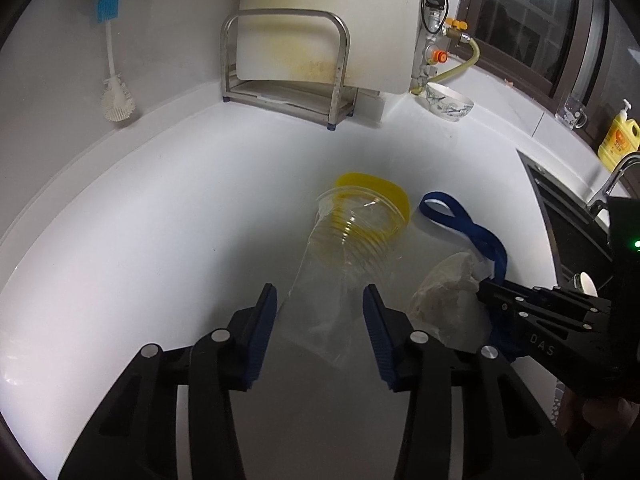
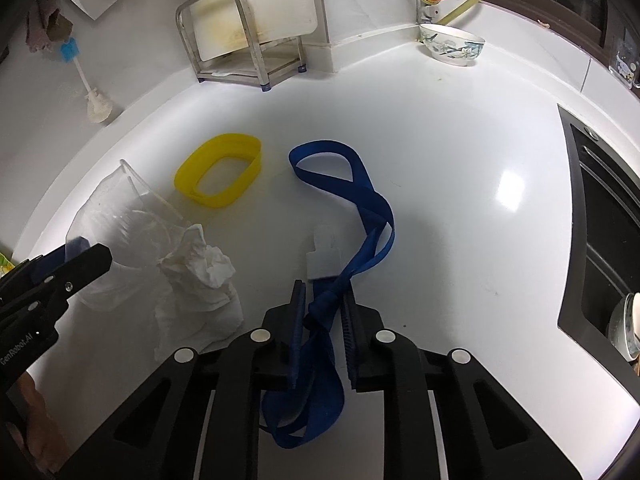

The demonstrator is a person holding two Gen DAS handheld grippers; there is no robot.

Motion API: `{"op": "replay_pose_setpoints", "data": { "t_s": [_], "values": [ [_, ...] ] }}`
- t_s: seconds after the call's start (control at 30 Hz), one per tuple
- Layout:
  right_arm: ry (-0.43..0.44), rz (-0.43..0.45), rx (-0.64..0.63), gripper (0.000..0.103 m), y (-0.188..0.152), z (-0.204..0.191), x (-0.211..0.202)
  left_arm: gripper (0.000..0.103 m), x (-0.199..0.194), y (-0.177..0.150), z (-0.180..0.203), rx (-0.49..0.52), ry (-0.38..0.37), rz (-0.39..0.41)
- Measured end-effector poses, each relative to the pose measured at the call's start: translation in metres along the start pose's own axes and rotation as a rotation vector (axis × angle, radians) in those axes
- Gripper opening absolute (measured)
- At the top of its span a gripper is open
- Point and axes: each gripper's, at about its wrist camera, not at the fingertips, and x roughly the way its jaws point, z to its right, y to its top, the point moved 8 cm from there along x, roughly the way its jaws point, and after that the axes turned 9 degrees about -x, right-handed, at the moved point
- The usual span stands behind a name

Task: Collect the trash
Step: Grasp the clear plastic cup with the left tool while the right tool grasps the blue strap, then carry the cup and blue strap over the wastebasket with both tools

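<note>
Right of the blue strap (image 2: pixel 362 216): bare white counter (image 2: pixel 460 208), open passage up to the sink (image 2: pixel 600 220). Left of it: crumpled tissue (image 2: pixel 200 272), clear cup (image 2: pixel 120 216), yellow ring (image 2: pixel 220 174), perhaps touching, crowding the way.

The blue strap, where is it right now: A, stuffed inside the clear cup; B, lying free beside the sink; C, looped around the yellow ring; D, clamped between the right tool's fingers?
D: the right tool has its fingers closed on the bunched blue strap, whose loop trails across the counter.
</note>
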Motion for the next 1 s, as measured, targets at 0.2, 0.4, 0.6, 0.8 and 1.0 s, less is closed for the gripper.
{"op": "replay_pose_setpoints", "data": {
  "t_s": [0.2,0.4,0.6,0.8,1.0],
  "values": [
    [0.016,0.002,0.001,0.012,-0.002,-0.002,-0.002,0.040,-0.008,0.003,0.000,-0.012,-0.005,0.012],
    [0.019,0.016,0.000,0.012,-0.002,-0.001,-0.008,0.038,-0.020,0.008,0.001,-0.018,-0.014,0.035],
    [0.022,0.032,-0.001,0.012,-0.002,-0.001,-0.018,0.037,-0.031,0.014,0.001,-0.025,-0.015,0.057],
    [0.030,0.061,-0.005,0.012,0.000,0.000,-0.035,0.037,-0.049,0.018,0.002,-0.014,0.001,0.092],
    [0.059,0.096,-0.036,0.011,-0.004,-0.001,-0.063,0.037,-0.072,0.015,0.006,-0.028,0.030,0.117]
  ]
}}
